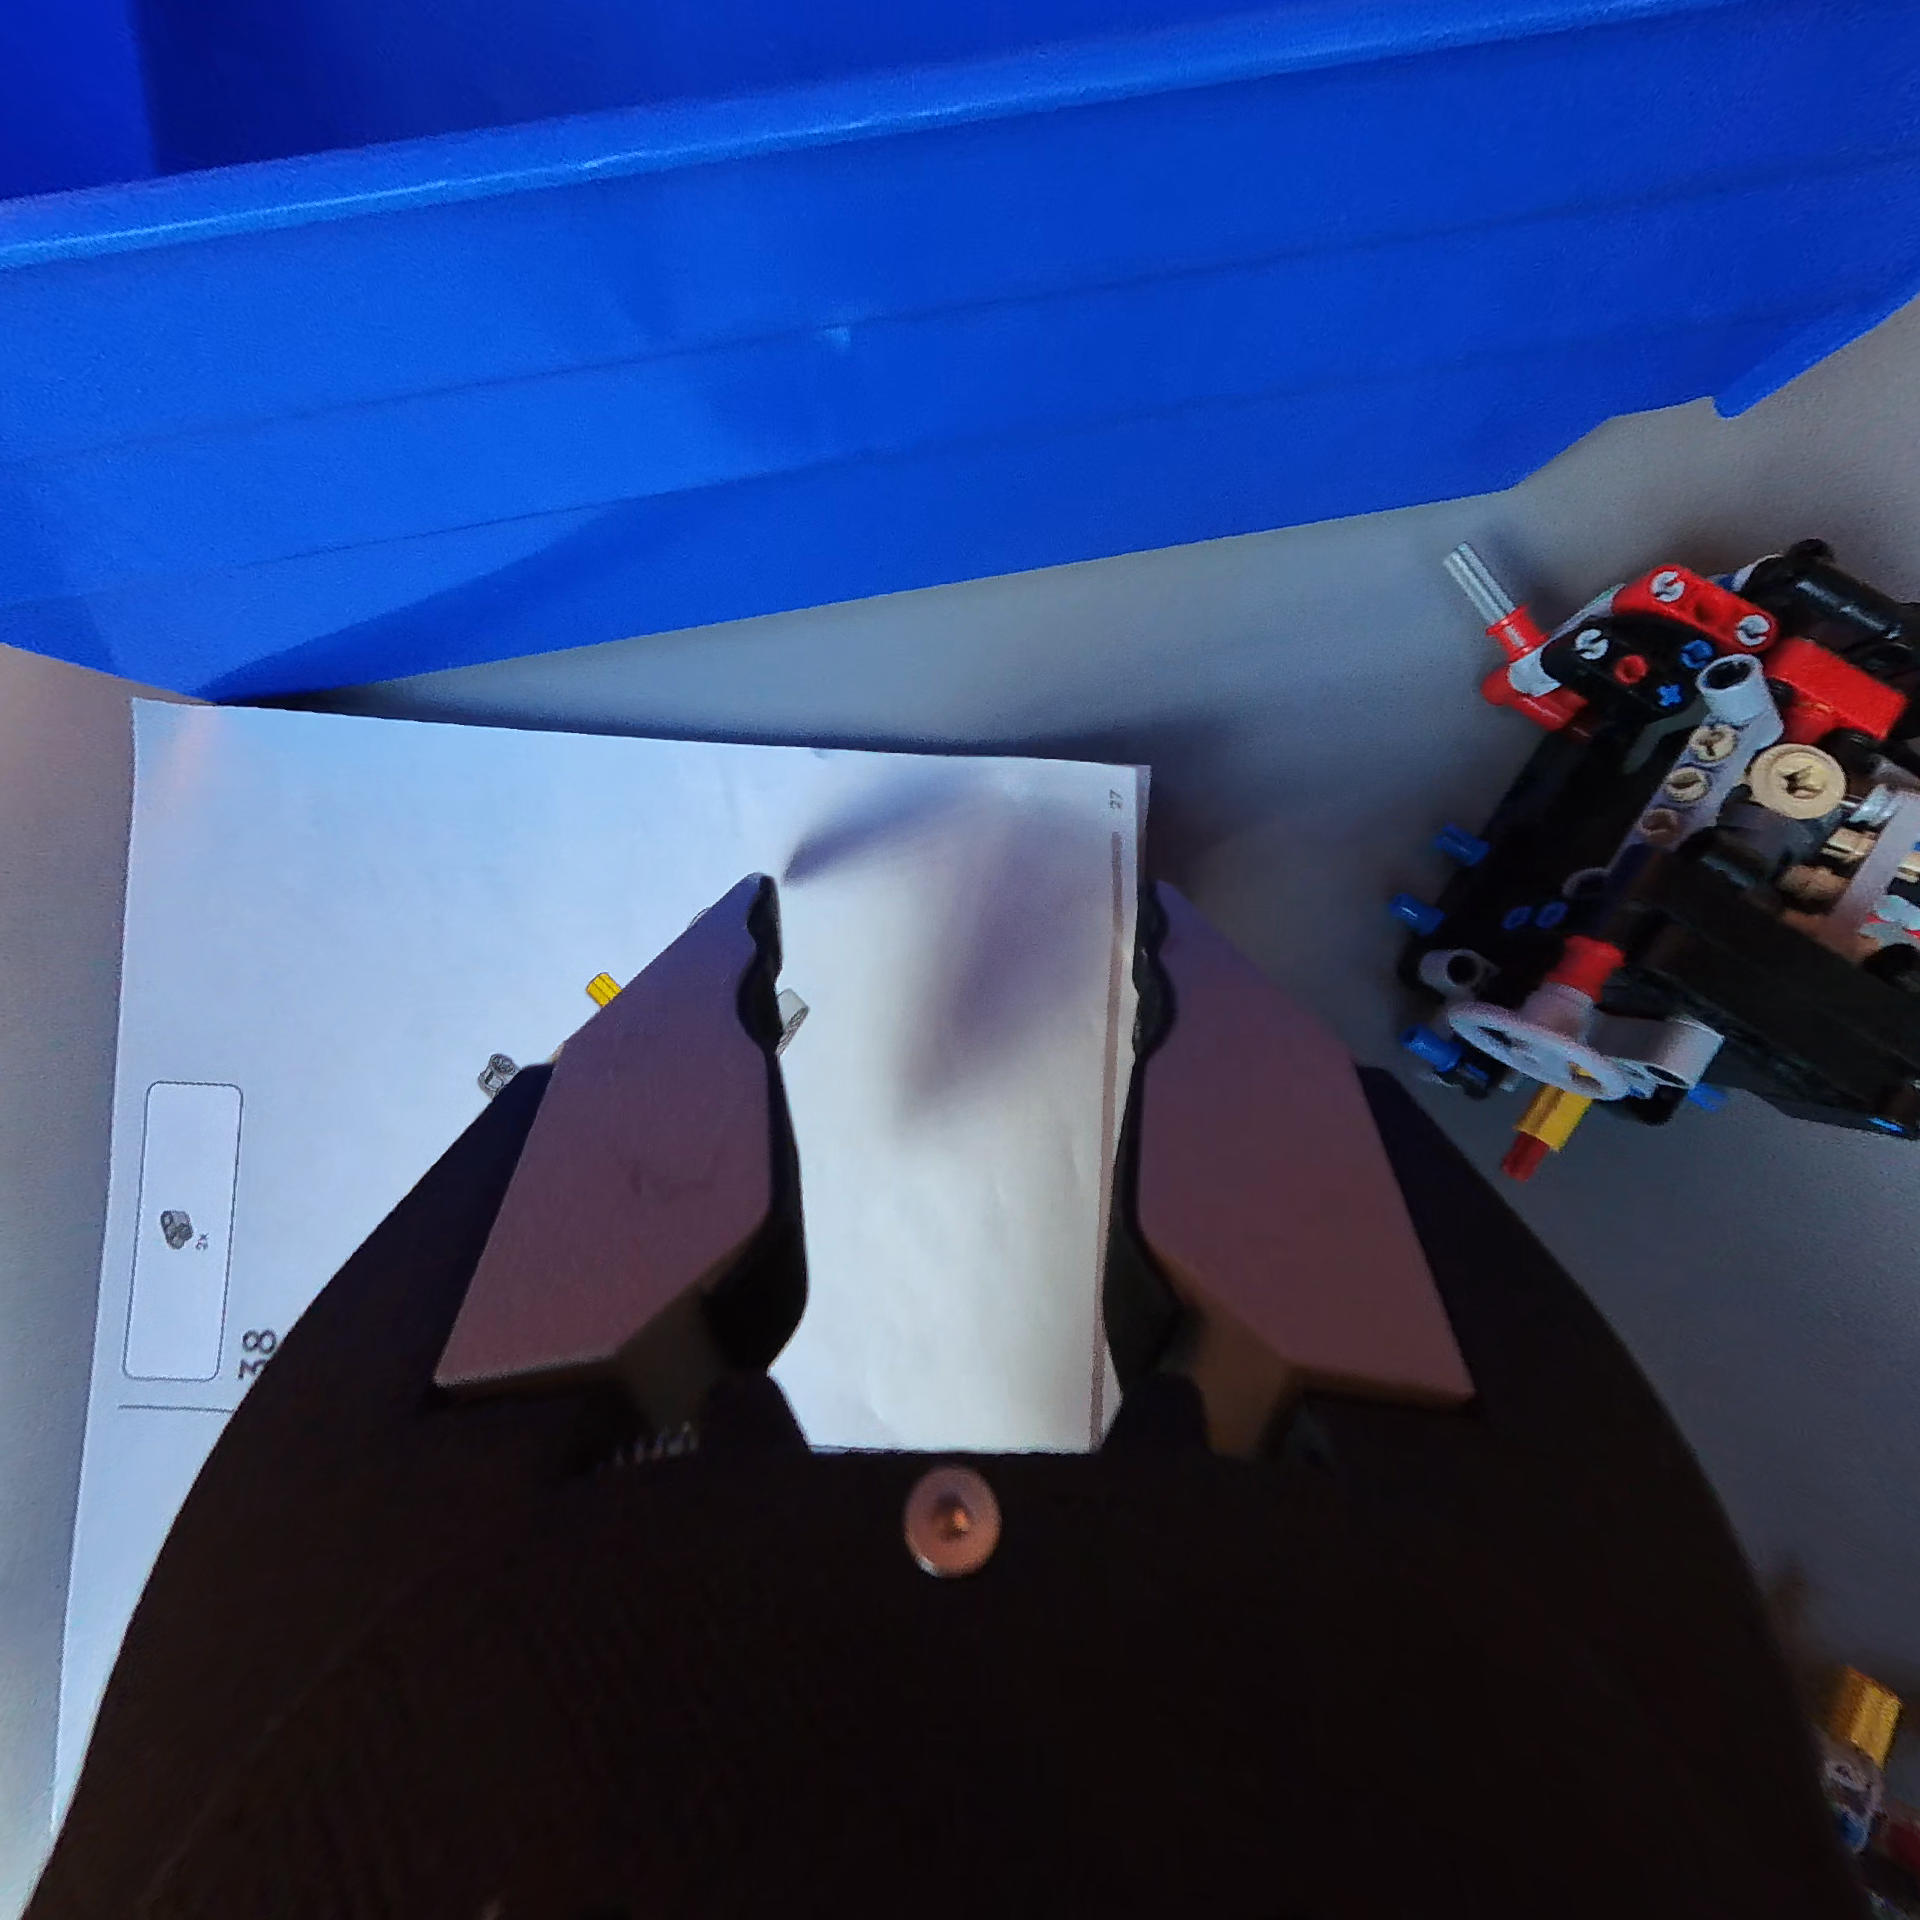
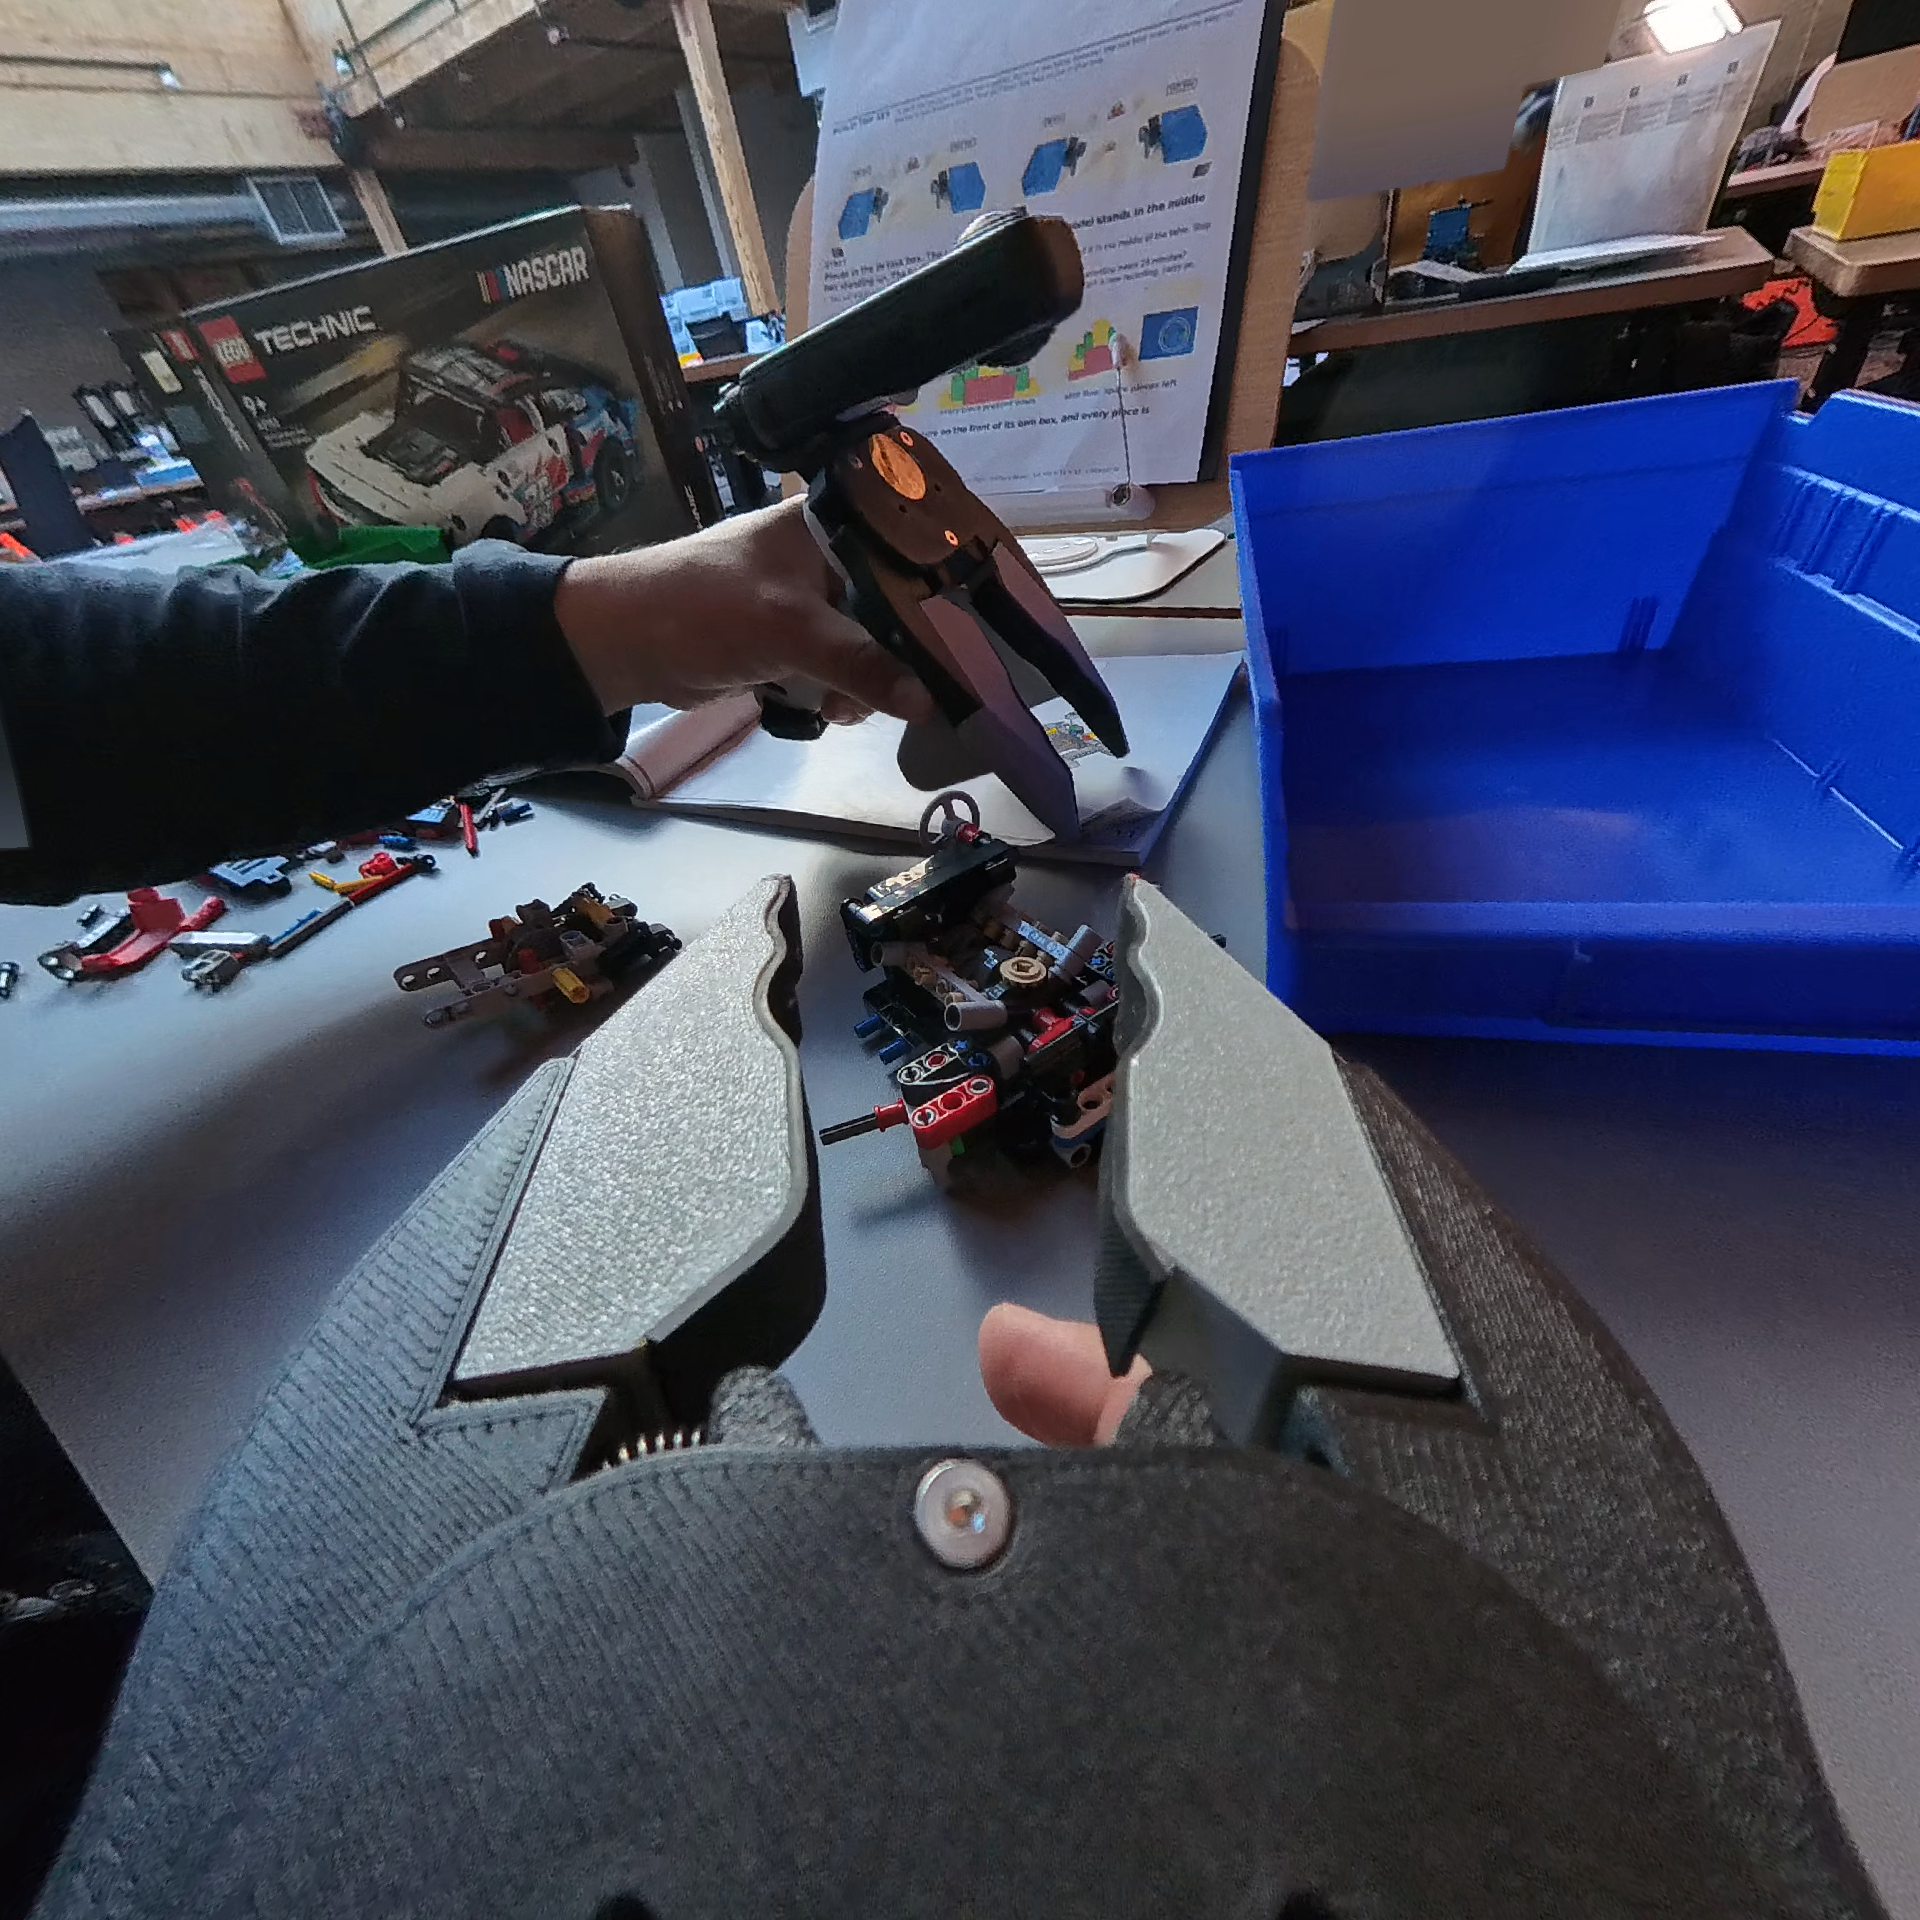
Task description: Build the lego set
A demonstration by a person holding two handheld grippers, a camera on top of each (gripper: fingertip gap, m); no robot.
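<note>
While both claws gape bare, the brick chassis [image 2: 987, 1018] lies lengthwise toward the booklet [image 2: 935, 769].

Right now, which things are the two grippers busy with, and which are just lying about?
At the grippers:
- booklet: the open left gripper is at its page corner
- model: nearest the open right gripper

Lying about:
- bin
- smaller assembly
- loose parts
- box

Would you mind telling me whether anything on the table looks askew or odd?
The instruction booklet's right-hand pages are lifted and curling near the left gripper's open fingertips, not lying flat. Loose building pieces lie scattered at the left. Nothing looks damaged.
</note>
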